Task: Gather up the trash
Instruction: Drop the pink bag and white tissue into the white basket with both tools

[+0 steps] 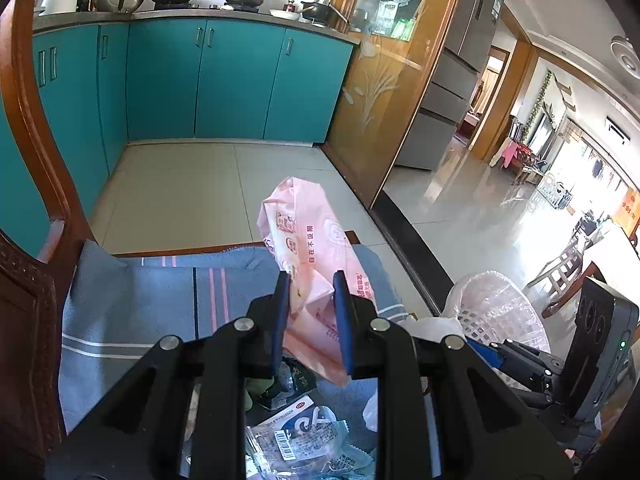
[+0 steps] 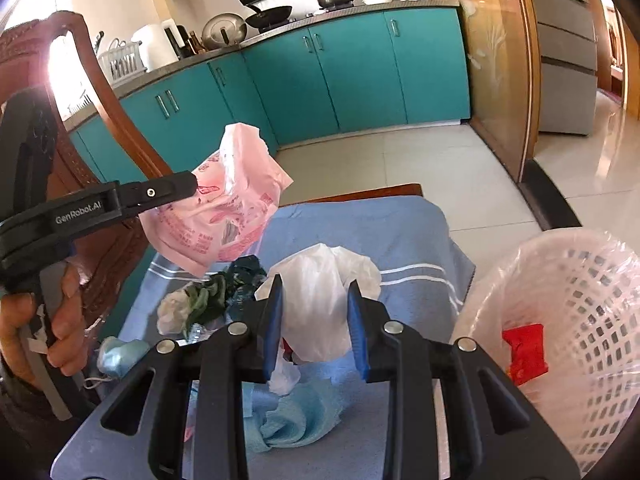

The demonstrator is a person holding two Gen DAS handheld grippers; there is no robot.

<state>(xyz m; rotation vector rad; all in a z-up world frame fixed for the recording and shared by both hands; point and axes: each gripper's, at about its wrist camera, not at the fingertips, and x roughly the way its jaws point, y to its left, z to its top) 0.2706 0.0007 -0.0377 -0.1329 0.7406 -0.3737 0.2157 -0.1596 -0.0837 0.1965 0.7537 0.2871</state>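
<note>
Teal kitchen cabinets [image 1: 236, 80] stand behind my work. My left gripper [image 1: 311, 296] is clenched on a pink wrapper [image 1: 312, 240] and holds it in the air above the blue striped cloth [image 2: 384, 236]. My right gripper [image 2: 314, 304] grasps a white plastic bag [image 2: 320, 296] over the same cloth. More crumpled trash [image 2: 216, 296] lies on the cloth. Just beside, on the right, I see a white basket [image 2: 592, 304] lined with clear plastic, a red scrap [image 2: 524, 352] inside.

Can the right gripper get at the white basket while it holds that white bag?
Probably yes. The right gripper is shut on the white bag, and the white basket sits close on its right, mouth facing it, with nothing between.
</note>
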